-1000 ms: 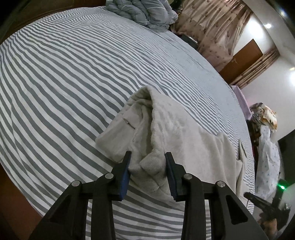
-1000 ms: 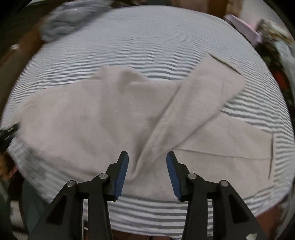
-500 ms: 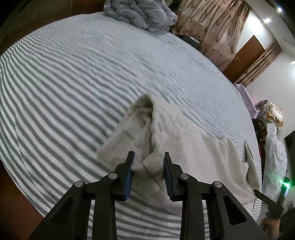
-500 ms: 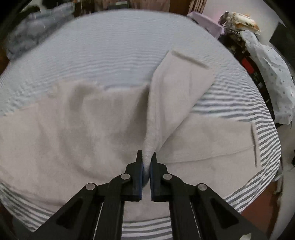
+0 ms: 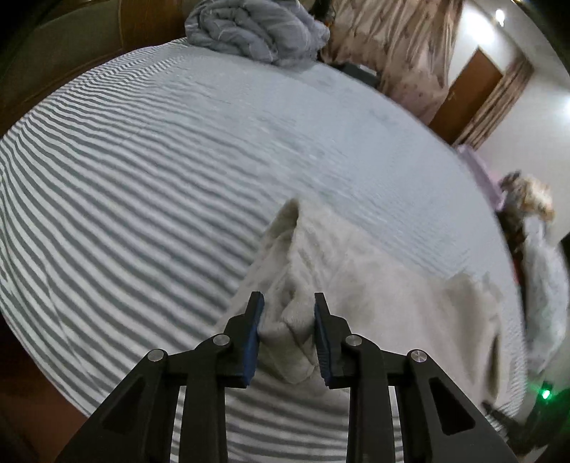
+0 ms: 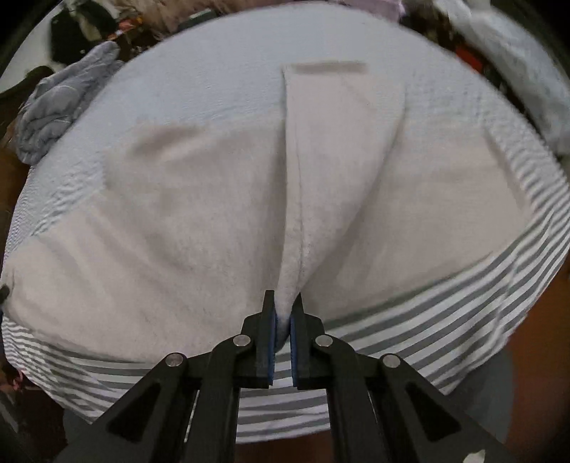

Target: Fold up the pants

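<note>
Cream fleece pants [image 6: 196, 213] lie spread across the near part of a grey-and-white striped bed [image 6: 427, 320]. One leg [image 6: 338, 124] is folded up and runs away from me toward the middle of the bed. My right gripper [image 6: 284, 297] is shut on a raised pinch of cloth at the near edge, where that leg begins. In the left wrist view the pants [image 5: 374, 292] end in a bunched waistband. My left gripper [image 5: 288, 299] is shut on that thick bunch, both blue pads pressing its sides, near the bed's left edge.
A crumpled grey quilt [image 5: 256, 32] sits at the far end of the bed [image 5: 142, 160]. Curtains [image 5: 392, 53] and a brown door [image 5: 466, 96] stand beyond it. Loose clothes [image 5: 545, 285] pile up off the right side. The bed's near edge drops to dark floor.
The right gripper went from open over the fold to shut on it, then sank and rolled so the leg now runs straight up the view. The left jaws narrowed onto the waistband bunch.
</note>
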Demonstrator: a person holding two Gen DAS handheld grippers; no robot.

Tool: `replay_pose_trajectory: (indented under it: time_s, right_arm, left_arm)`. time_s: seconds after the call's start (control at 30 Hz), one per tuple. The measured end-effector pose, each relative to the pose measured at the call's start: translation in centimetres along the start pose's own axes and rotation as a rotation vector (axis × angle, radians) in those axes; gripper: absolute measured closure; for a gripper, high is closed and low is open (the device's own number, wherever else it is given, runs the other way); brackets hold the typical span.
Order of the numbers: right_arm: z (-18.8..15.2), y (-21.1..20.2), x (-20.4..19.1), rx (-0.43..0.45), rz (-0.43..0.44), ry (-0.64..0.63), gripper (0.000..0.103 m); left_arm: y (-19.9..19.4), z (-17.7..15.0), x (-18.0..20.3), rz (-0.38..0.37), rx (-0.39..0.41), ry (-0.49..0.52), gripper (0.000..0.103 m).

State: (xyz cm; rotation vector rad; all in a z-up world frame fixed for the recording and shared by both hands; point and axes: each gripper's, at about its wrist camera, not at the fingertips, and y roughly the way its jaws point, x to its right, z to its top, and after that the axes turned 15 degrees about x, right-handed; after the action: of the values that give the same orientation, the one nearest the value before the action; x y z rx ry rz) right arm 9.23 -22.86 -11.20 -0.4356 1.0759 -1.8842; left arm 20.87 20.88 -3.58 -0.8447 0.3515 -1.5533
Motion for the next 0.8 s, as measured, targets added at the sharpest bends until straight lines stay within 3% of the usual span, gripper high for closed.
replay_pose_trajectory:
  time_s: [0.1, 0.3, 0.4, 0.53, 0.63, 0.67, 0.7, 0.8]
  right_arm:
    - [-0.4, 0.9, 0.3, 0.012, 0.013, -0.007, 0.098]
    - [2.8, -2.0, 0.1, 0.162, 0.034, -0.051, 0.098]
    - [4.9, -2.8, -0.4, 0.220, 0.048, -0.044, 0.098]
    - [9.2, -5.0, -1.0, 0.332, 0.075, -0.019, 0.098]
    - [11.5, -7.4, -0.9, 0.446, 0.081, -0.006, 0.098]
    - [11.7, -8.2, -0.7, 0.479, 0.088, 0.000, 0.098]
    - [11.5, -8.7, -0.6, 0.487, 0.096, 0.001, 0.098]
    - [8.3, -6.7, -0.7, 0.391, 0.082, -0.067, 0.098]
  left_arm:
    - [0.7, -1.8, -1.4, 0.019, -0.033, -0.012, 0.075]
    - [0.2, -1.9, -1.4, 0.001, -0.003, -0.022, 0.075]
    - [-0.2, -0.2, -1.0, -0.013, 0.013, -0.049, 0.076]
    - [-2.1, 3.2, 0.6, -0.067, 0.114, -0.069, 0.076]
    - [-3.5, 5.4, 0.9, -0.073, 0.207, -0.096, 0.100]
    - [-4.2, 5.9, 0.4, -0.072, 0.253, -0.116, 0.100]
    - [-4.2, 5.9, -0.2, -0.062, 0.253, -0.134, 0.100]
    - [-2.3, 3.8, -1.8, -0.023, 0.160, -0.140, 0.100]
